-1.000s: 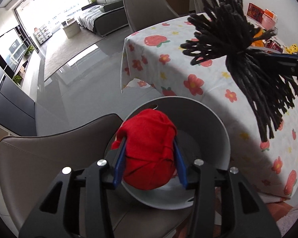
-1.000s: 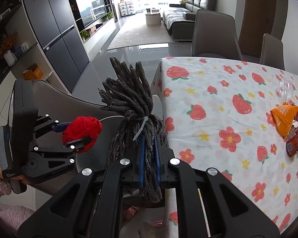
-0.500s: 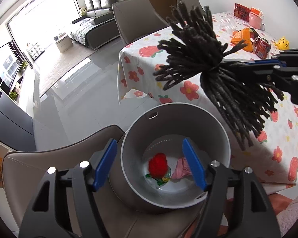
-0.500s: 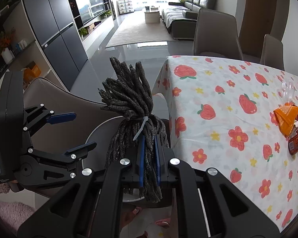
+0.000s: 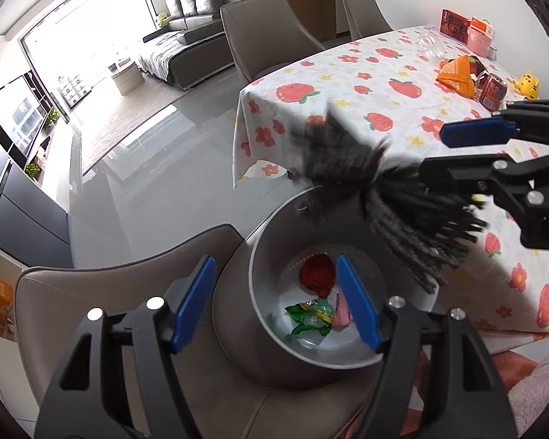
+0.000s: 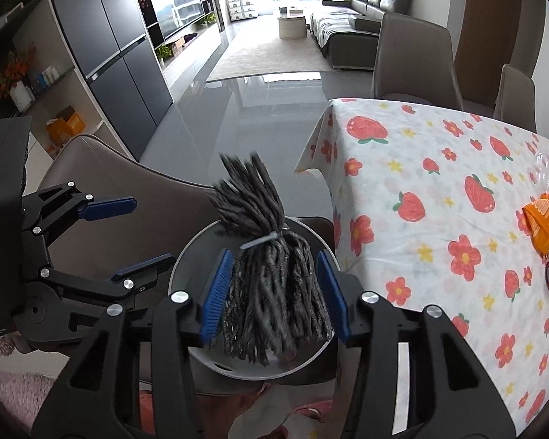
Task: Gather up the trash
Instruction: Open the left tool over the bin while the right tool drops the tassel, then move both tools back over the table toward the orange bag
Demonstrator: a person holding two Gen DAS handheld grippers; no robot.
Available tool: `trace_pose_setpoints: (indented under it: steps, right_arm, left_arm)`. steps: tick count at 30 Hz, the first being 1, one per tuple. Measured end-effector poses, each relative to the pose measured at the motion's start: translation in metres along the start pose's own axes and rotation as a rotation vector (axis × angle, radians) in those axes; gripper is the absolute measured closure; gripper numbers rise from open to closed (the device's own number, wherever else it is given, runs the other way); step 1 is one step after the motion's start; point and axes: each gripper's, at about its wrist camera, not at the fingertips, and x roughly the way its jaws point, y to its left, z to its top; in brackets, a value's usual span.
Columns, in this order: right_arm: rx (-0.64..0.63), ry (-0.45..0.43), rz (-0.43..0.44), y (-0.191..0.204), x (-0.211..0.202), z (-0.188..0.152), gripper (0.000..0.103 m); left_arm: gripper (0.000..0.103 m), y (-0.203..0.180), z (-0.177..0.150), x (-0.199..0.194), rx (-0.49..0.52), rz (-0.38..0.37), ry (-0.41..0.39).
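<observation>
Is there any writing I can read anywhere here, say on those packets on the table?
Nothing reads clearly.
Orange packet: pale print, too blurred to read.
Red can: label too small to read.
Red box at the table's far end: gold marks, not legible.
Left gripper body: a small white label, too tiny to read.

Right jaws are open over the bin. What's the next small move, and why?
Probably draw the right gripper up and back toward the table. The grey yarn bundle looks loose and blurred between the spread jaws, directly over the bin, and an orange wrapper still lies on the table.
</observation>
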Motion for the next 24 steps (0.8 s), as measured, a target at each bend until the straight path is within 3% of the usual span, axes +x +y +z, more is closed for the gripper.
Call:
trace_pose_setpoints:
  steps: [8, 13, 24]
  right_arm:
    - [0.026, -0.023, -0.021, -0.008, -0.008, 0.0, 0.054]
    - [0.099, -0.042, -0.076, -0.034, -0.026, -0.01, 0.054]
    - [0.346, -0.093, -0.281, -0.141, -0.095, -0.068, 0.054]
  left_arm:
    - [0.034, -0.002, 0.007, 0.0, 0.02, -0.015, -0.017]
    - [0.034, -0.018, 0.023, 0.004, 0.071, -0.053, -0.039]
    - [0.034, -0.121, 0.088, 0.015, 0.26, -0.179, -0.105]
